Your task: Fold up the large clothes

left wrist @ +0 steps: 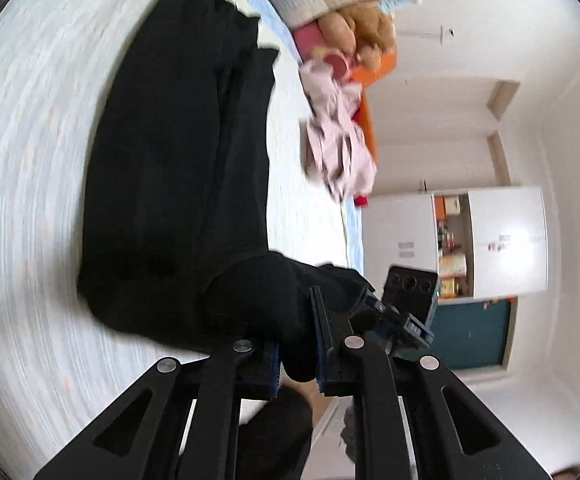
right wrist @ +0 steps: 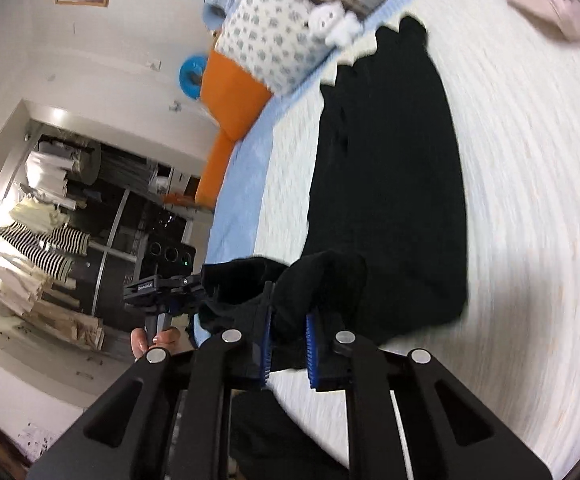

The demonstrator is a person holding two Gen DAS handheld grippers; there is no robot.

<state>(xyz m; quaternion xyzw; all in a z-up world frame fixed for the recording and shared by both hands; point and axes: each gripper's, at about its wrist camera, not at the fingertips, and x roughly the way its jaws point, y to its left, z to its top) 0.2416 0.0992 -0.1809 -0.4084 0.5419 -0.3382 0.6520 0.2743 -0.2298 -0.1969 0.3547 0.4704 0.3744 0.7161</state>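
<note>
You have one black garment [left wrist: 178, 168] lying long on the white bed cover [left wrist: 30, 200], and both tools are clamped on its near end: your left gripper [left wrist: 297, 354] and your right gripper [right wrist: 288, 354] each pinch a bunched fold between blue pads. One pink garment [left wrist: 337, 136] lies beyond it near the bed's edge, with bare cover open on the other side.
</note>
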